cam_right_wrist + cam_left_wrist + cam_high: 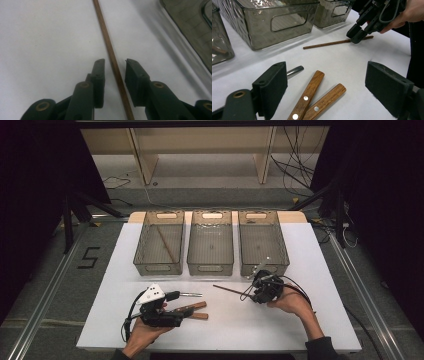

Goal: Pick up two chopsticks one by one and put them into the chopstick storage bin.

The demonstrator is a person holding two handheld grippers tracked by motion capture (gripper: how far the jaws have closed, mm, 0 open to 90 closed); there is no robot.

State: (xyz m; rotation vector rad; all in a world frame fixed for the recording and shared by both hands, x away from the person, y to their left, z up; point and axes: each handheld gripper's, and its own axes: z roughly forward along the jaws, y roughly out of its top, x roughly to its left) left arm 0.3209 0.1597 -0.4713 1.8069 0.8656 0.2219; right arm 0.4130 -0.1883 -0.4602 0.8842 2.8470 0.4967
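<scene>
Wooden: one chopstick [110, 52], two handles [312, 100], three bins [210, 242].

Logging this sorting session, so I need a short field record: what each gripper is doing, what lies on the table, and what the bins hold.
right gripper: fingers straddle the brown chopstick, not yet pressing
left gripper: open, over two wooden handles
table: white; also a metal handle
bins: left bin holds a chopstick; middle bin and right bin look empty

Matt brown wooden stick [112, 60], riveted wooden handles [312, 100], glossy translucent plastic bins [279, 22].
</scene>
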